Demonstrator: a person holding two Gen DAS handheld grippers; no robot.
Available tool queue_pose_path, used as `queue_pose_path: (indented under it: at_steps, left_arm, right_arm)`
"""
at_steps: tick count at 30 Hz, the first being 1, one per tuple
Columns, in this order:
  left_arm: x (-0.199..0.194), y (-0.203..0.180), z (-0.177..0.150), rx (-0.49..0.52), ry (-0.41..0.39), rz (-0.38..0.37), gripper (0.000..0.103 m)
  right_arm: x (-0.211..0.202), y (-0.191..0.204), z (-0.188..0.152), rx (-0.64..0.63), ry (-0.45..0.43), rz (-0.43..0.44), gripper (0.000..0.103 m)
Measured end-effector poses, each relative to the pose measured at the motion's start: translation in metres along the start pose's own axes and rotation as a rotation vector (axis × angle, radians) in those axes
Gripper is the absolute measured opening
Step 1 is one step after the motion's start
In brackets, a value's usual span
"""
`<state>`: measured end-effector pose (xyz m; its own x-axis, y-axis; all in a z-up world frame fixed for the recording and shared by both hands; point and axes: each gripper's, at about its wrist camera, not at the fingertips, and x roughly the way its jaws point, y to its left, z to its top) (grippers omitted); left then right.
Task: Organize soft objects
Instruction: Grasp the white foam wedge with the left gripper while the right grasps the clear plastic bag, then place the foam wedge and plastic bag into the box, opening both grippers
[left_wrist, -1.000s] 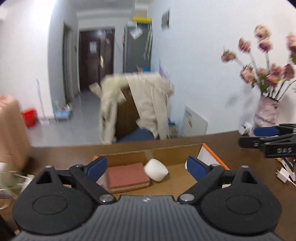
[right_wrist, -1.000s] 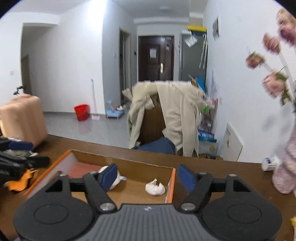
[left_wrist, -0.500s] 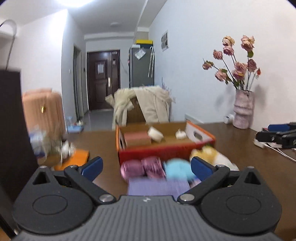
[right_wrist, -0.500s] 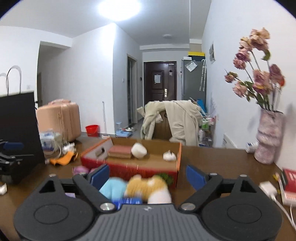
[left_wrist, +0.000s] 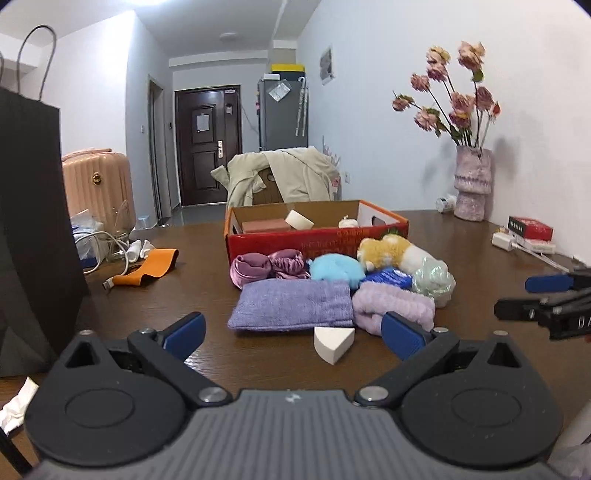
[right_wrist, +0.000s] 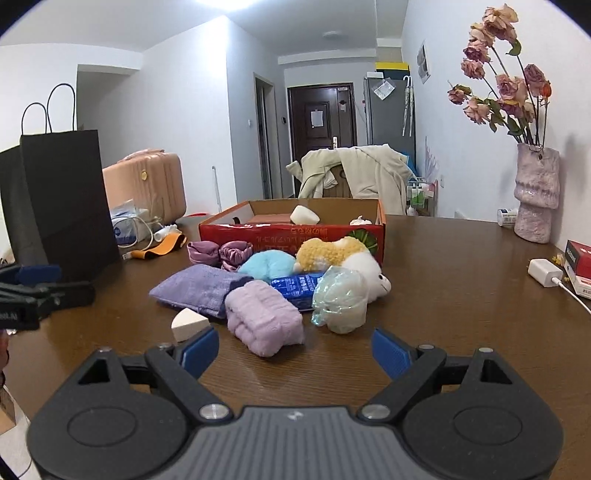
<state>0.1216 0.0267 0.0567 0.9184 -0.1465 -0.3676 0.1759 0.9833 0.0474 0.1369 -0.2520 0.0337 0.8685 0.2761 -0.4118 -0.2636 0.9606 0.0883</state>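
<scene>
Soft objects (right_wrist: 280, 288) beside box (right_wrist: 291, 236); bare table (right_wrist: 461, 295) rightward, claws apart.

White walls (left_wrist: 388, 110), dark door (left_wrist: 207, 144), coat-draped chair (right_wrist: 354, 173), perhaps a grey fridge (left_wrist: 282, 107) beyond.

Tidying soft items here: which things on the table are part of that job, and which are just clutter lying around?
Part of the job:
cardboard box
purple cloth
lilac towel roll
yellow-and-white plush
blue fluffy item
white sponge wedge

Just lying about:
black paper bag
flower vase
white charger
orange strap
</scene>
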Motion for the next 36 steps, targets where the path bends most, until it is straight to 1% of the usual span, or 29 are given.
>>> queue_pose_path:
  at_steps: [5,10,15,19,21,22,23,24,25,26,27,28,29,32,36]
  left_arm:
    - [0.013,-0.003,0.0,0.0,0.024,-0.018,0.103]
    - [0.042,-0.012,-0.001,0.003,0.085,-0.033,0.102]
    - [0.081,-0.022,-0.001,0.003,0.143,-0.069,0.082]
    - [0.112,-0.022,-0.004,-0.009,0.202,-0.08,0.07]
    - [0.123,-0.021,-0.007,-0.02,0.233,-0.087,0.055]
    - [0.129,-0.019,-0.009,-0.029,0.25,-0.094,0.051]
    - [0.133,-0.018,-0.009,-0.035,0.264,-0.103,0.038]
    - [0.135,-0.016,-0.01,-0.043,0.265,-0.132,0.034]
    - [0.135,-0.014,-0.01,-0.056,0.26,-0.15,0.034]
    - [0.135,-0.013,-0.01,-0.06,0.258,-0.15,0.033]
    - [0.136,-0.012,-0.01,-0.061,0.26,-0.152,0.032]
    - [0.136,-0.011,-0.01,-0.067,0.262,-0.156,0.032]
    - [0.135,-0.01,-0.01,-0.072,0.262,-0.158,0.031]
    - [0.132,-0.009,-0.009,-0.071,0.256,-0.16,0.03]
    - [0.118,-0.007,-0.003,-0.072,0.223,-0.167,0.03]
  right_arm:
    - [0.007,-0.009,0.003,0.032,0.005,-0.016,0.089]
    - [0.024,-0.017,0.005,0.067,0.015,-0.02,0.086]
    - [0.051,-0.026,0.018,0.071,0.031,-0.03,0.084]
    - [0.08,-0.033,0.029,0.075,0.039,-0.04,0.083]
    - [0.098,-0.037,0.034,0.086,0.053,-0.049,0.082]
    - [0.105,-0.038,0.035,0.09,0.058,-0.052,0.077]
    - [0.113,-0.04,0.037,0.095,0.065,-0.052,0.074]
    - [0.122,-0.042,0.039,0.106,0.076,-0.053,0.072]
    - [0.128,-0.043,0.039,0.112,0.084,-0.052,0.072]
    - [0.135,-0.044,0.04,0.115,0.095,-0.05,0.07]
    - [0.139,-0.043,0.04,0.113,0.104,-0.048,0.062]
    - [0.144,-0.042,0.039,0.109,0.118,-0.044,0.049]
    - [0.147,-0.041,0.038,0.103,0.129,-0.041,0.045]
    - [0.147,-0.039,0.037,0.102,0.128,-0.04,0.041]
    - [0.132,-0.038,0.036,0.109,0.104,-0.056,0.033]
